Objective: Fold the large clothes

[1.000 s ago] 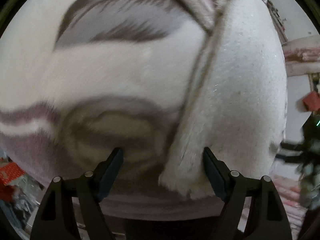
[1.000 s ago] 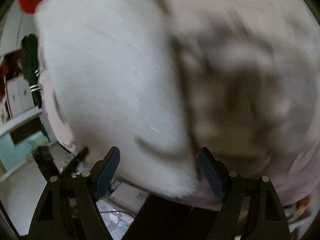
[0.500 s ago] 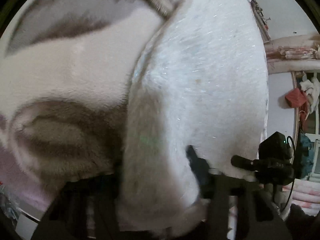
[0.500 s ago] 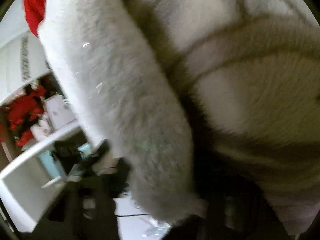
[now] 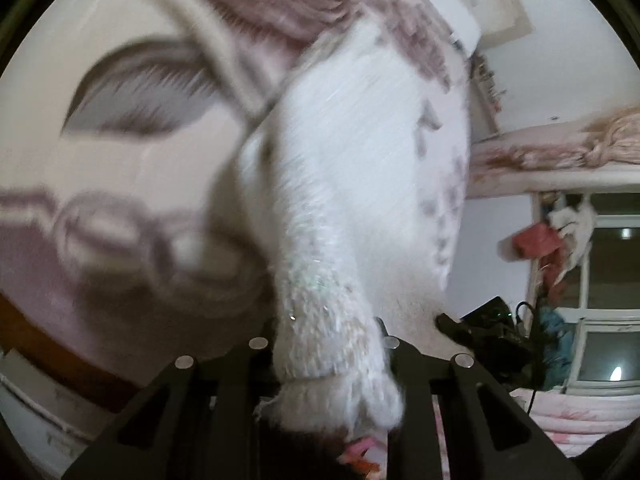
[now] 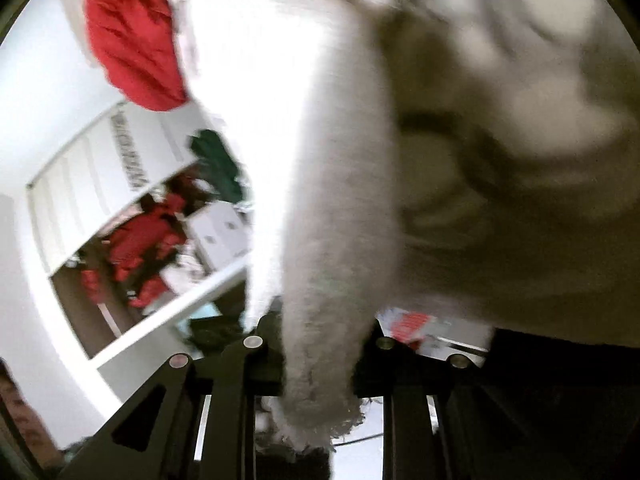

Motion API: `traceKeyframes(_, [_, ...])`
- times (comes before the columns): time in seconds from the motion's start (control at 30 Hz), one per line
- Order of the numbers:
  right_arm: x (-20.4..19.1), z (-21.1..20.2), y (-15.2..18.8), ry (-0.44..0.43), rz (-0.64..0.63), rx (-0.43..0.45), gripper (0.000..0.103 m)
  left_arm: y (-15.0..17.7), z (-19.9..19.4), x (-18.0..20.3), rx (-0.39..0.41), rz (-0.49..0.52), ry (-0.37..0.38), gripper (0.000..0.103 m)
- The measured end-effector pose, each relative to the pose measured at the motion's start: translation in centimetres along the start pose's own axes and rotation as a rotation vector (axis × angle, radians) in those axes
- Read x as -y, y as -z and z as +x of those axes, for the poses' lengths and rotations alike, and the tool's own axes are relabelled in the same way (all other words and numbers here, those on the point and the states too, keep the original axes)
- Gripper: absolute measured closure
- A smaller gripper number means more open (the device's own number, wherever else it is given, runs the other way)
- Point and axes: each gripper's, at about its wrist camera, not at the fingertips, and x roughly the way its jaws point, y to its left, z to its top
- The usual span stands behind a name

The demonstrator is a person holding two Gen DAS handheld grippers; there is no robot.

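Left hand-held gripper (image 5: 328, 344) clamped tight on a fuzzy white sweater (image 5: 360, 200), cuff bunched between the jaws at 6 o'clock. Fabric lifted, rising toward 12 o'clock over a pale patterned blanket (image 5: 132, 168) filling 9 o'clock. Window (image 5: 608, 272) out at 3 o'clock. Right hand-held gripper (image 6: 320, 348) likewise pinched shut on the same sweater (image 6: 332, 220), a fleecy fold drooping through the jaws at 6 o'clock and climbing to 12. Blurred blanket (image 6: 520, 140) at 3 o'clock, red cloth (image 6: 132, 40) up at 10 o'clock, shelf (image 6: 168, 240) at 9.
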Motion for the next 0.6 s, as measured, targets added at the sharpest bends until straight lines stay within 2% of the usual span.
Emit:
traceKeyframes(0.17, [-8.0, -2.4, -3.9, -0.109, -0.086, 0.047, 0.082, -6.6, 1.2, 5.6, 0.072, 0.09, 0.08, 0.086])
traceKeyframes(0.33, [-15.1, 1.0, -12.6, -0.142, -0.097, 0.155, 0.082, -15.8, 4.0, 9.3, 0.118, 0.211, 0.075, 0.085])
traceKeyframes(0.43, [-16.7, 3.0, -18.5, -0.121, -0.082, 0.219, 0.082, -21.2, 7.7, 10.0, 0.098, 0.223, 0.057, 0.085])
traceKeyframes(0.5, [-16.4, 4.5, -22.3, -0.104, -0.062, 0.247, 0.082, -24.6, 10.8, 10.1, 0.063, 0.251, 0.032, 0.085])
traceKeyframes(0.6, [-15.1, 6.8, -27.6, -0.073, -0.008, 0.289, 0.082, -27.9, 14.7, 9.5, 0.0, 0.24, 0.007, 0.084])
